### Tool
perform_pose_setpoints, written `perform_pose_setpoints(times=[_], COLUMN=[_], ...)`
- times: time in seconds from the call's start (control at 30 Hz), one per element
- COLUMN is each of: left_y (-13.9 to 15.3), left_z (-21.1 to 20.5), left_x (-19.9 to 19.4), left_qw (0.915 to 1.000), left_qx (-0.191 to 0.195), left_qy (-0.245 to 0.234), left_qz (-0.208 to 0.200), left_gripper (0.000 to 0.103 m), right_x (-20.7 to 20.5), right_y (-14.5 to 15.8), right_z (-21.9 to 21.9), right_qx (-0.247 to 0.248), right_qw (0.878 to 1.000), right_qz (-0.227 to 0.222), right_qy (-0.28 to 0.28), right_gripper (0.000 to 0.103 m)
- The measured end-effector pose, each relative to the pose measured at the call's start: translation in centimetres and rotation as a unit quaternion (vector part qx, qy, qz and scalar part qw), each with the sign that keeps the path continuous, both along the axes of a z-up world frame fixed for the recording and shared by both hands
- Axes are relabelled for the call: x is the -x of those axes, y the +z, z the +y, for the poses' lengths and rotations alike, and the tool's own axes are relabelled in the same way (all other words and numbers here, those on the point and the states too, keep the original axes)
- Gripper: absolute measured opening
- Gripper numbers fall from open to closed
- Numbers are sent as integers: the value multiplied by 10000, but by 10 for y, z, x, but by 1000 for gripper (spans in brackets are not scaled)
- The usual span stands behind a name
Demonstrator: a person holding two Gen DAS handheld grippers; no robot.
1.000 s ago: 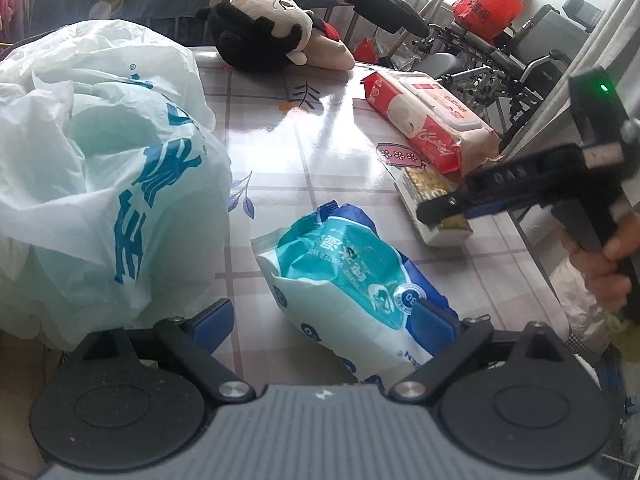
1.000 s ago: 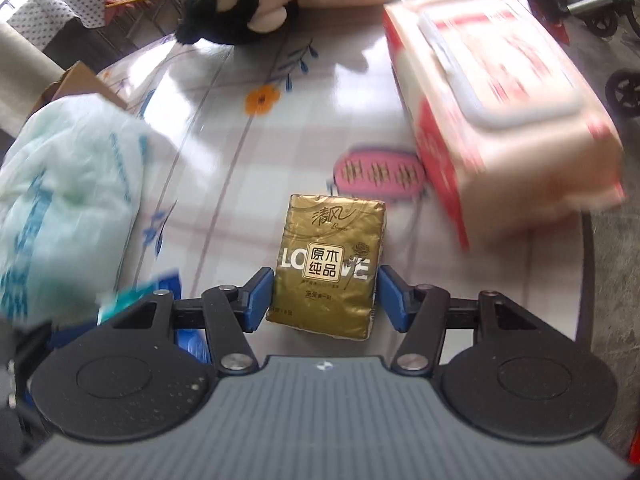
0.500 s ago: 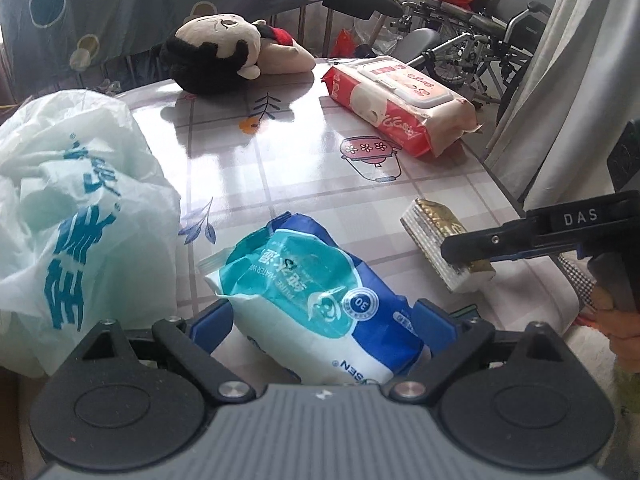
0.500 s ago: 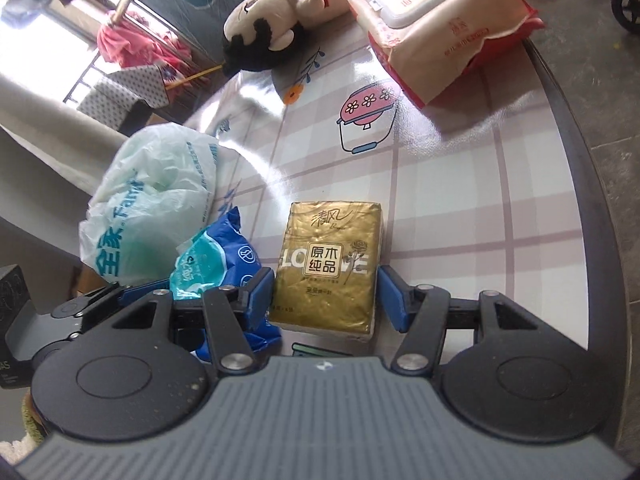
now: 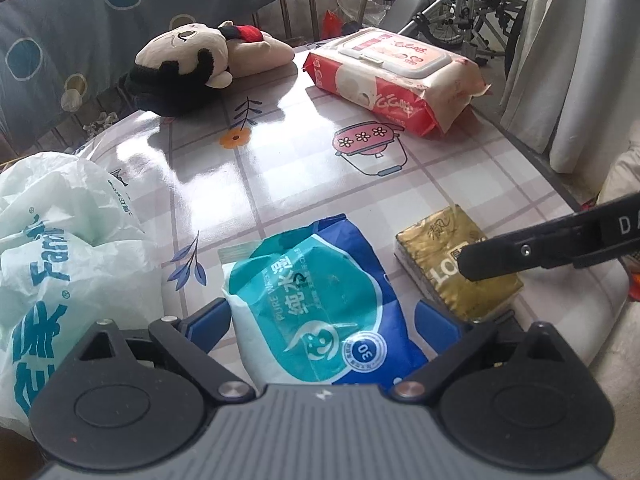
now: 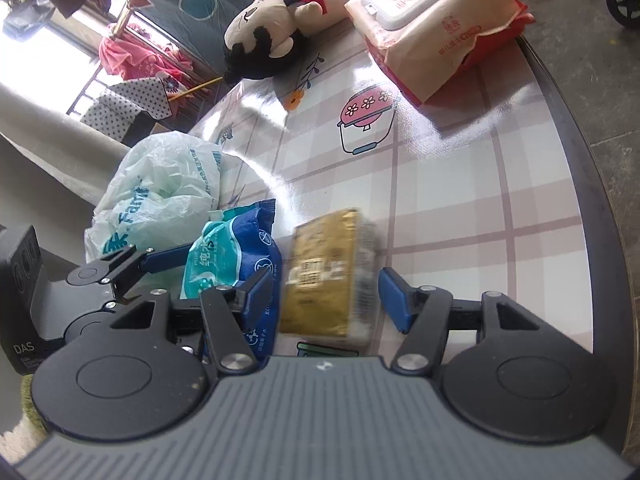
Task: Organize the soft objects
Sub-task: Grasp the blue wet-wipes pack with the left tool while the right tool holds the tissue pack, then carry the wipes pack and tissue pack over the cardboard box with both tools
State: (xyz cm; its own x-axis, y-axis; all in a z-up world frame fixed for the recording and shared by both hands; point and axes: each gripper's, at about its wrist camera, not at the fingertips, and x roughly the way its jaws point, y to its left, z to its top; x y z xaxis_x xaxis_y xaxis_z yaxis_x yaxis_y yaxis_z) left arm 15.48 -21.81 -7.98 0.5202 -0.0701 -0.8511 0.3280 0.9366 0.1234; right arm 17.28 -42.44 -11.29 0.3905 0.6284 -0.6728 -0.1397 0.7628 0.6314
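A blue and teal wet-wipe pack [image 5: 320, 304] lies on the table between the fingers of my left gripper [image 5: 324, 320], which is open around it. It also shows in the right wrist view [image 6: 232, 256]. A gold tissue pack [image 6: 324, 276] lies between the fingers of my right gripper [image 6: 326, 296], which is open with gaps on both sides. The gold pack [image 5: 452, 264] lies right of the blue pack, with a finger [image 5: 520, 252] of the right gripper over it.
A plush doll [image 5: 200, 64] and a large red and white wipes pack [image 5: 392, 76] lie at the table's far side. A crumpled white plastic bag [image 5: 60, 264] sits on the left. The round table edge [image 6: 592, 184] runs on the right.
Both grippers pulled back toward the near table edge and tilted. The right gripper's jaws have opened wider off the gold pack, which now lies closer beside the blue pack.
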Motion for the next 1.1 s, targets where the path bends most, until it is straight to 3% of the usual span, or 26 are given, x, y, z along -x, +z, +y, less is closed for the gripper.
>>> perform_pose_setpoints(times=[0.13, 0.5, 0.8, 0.93, 1.1], left_y=[-7, -16, -15, -14, -13], left_z=[-4, 9, 18, 20, 22], left_x=[0, -7, -6, -3, 2], left_qw=[9998, 9994, 9994, 9994, 9996], left_qx=[-218, 170, 293, 323, 273], left_qy=[-40, 9, 15, 1, -8], left_qz=[25, 287, 181, 90, -25], left_gripper=[100, 95, 91, 89, 87], right_x=[-3, -5, -11, -15, -16], right_y=[5, 16, 17, 17, 17], right_z=[9, 44, 48, 52, 53], right_qx=[318, 1276, 1422, 1571, 1719], right_qw=[9993, 9867, 9830, 9807, 9781], right_qz=[-102, -367, -333, -376, -433], right_qy=[184, 934, 1109, 1105, 1090], right_gripper=[62, 76, 76, 71, 56])
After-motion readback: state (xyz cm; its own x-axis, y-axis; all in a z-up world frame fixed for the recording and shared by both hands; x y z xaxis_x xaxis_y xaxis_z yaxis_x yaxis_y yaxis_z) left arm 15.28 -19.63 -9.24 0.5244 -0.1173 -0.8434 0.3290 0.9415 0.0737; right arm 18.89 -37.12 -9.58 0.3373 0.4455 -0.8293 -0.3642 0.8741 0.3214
